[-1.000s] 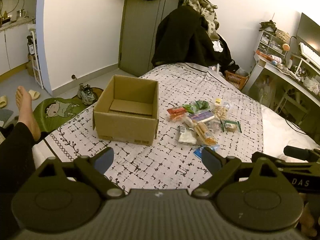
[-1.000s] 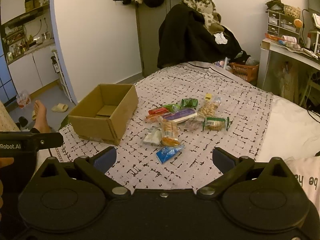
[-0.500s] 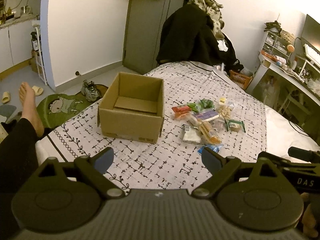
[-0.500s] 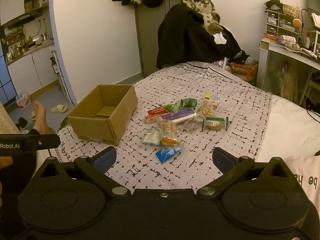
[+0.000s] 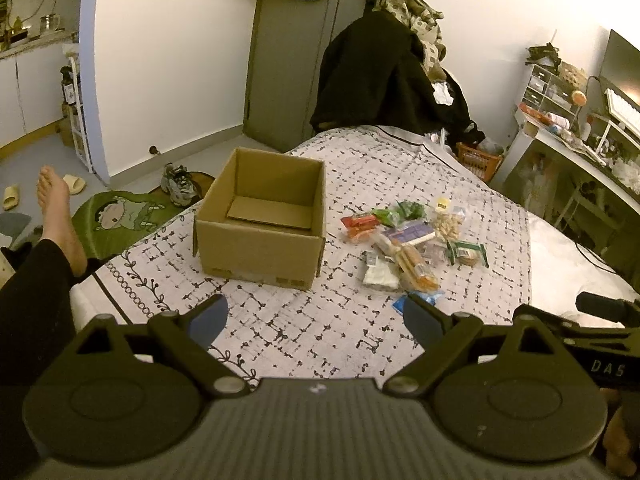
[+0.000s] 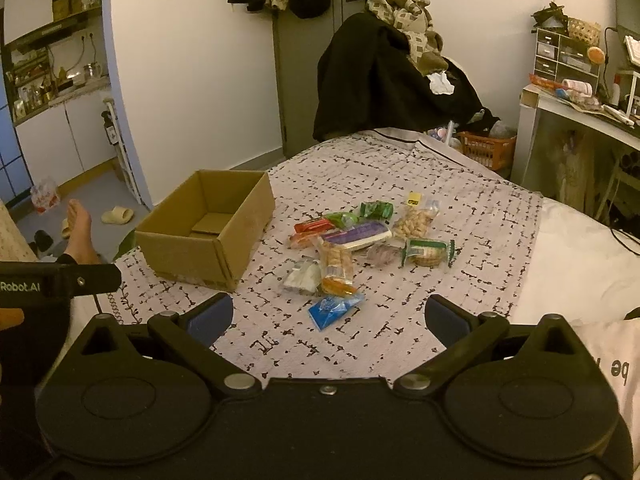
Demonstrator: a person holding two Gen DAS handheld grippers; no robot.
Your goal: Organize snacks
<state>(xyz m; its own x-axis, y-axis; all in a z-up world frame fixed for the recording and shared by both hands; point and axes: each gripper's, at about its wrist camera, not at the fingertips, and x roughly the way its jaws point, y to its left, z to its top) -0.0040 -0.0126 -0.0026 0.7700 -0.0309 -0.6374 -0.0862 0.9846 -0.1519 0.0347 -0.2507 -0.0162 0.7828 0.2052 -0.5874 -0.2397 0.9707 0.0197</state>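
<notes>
An open, empty cardboard box (image 5: 260, 224) (image 6: 208, 228) stands on the patterned bed cover. To its right lies a pile of snack packets (image 5: 408, 240) (image 6: 360, 240), with a blue packet (image 6: 334, 307) nearest me, a white packet (image 6: 302, 276), a long biscuit pack (image 6: 338, 266), a purple bar (image 6: 356, 236) and a green-edged packet (image 6: 428, 252). My left gripper (image 5: 316, 318) is open and empty, short of the box and pile. My right gripper (image 6: 328, 316) is open and empty, just short of the blue packet.
The bed cover (image 5: 360, 184) drops off at its left edge to a floor mat (image 5: 120, 216), shoes and a person's bare foot (image 5: 56, 208). A coat-draped chair (image 6: 384, 76) stands at the far end. A desk (image 6: 580, 112) and orange basket (image 6: 486, 148) stand at the right.
The left gripper's view has shifted left and slightly back, so the box and snacks sit further right in it. The right gripper has barely moved. Both stay open.
</notes>
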